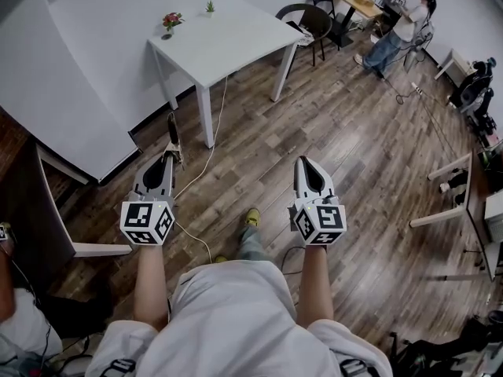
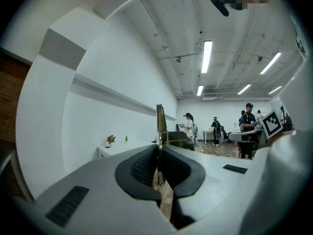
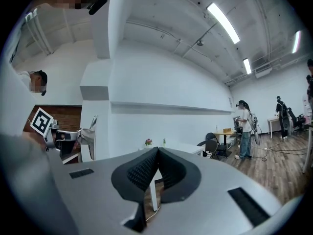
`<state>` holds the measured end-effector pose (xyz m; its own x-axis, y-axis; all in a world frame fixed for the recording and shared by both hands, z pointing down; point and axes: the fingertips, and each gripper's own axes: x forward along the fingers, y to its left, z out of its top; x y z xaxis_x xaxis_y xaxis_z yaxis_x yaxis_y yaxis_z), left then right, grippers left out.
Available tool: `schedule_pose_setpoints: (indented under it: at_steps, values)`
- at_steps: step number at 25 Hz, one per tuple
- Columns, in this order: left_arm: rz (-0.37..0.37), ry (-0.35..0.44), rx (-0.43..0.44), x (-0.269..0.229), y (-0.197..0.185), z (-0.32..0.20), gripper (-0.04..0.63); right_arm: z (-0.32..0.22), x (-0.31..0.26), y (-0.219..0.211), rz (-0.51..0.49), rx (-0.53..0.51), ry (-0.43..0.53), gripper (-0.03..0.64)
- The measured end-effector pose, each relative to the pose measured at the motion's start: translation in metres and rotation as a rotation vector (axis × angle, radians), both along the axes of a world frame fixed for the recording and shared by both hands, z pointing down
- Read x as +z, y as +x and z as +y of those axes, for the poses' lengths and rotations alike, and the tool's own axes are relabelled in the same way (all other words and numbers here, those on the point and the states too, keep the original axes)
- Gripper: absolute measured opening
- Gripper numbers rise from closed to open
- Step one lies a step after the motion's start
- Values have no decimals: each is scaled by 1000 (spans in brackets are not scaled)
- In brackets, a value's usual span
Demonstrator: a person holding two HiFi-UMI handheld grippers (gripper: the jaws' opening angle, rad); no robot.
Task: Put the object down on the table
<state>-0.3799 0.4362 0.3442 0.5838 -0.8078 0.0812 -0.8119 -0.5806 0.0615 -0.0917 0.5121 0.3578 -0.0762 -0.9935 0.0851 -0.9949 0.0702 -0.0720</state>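
A thin flat brownish piece sticks out past the tips of my left gripper, which is shut on it. In the left gripper view the piece stands on edge between the pressed pads of the left gripper. My right gripper is held level beside it over the wooden floor, shut and holding nothing; its pads meet in the right gripper view. The white table stands ahead of both grippers, some way off. It bears a small pot of pink flowers and a tiny green plant.
A white cable runs from the table across the floor. A dark chair stands right of the table. A person works at a wooden desk far right. A white wall block juts in at left; white furniture legs stand at right.
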Motion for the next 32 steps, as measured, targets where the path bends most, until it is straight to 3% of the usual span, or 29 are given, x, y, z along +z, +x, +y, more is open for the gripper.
schedule_pose_setpoints:
  at_steps: [18, 32]
  values:
    - [-49, -65, -29, 23, 72, -152, 21, -165, 26, 70, -23, -58, -49, 8]
    - [-66, -57, -84, 23, 163, -251, 21, -282, 39, 156, -61, -117, -60, 8]
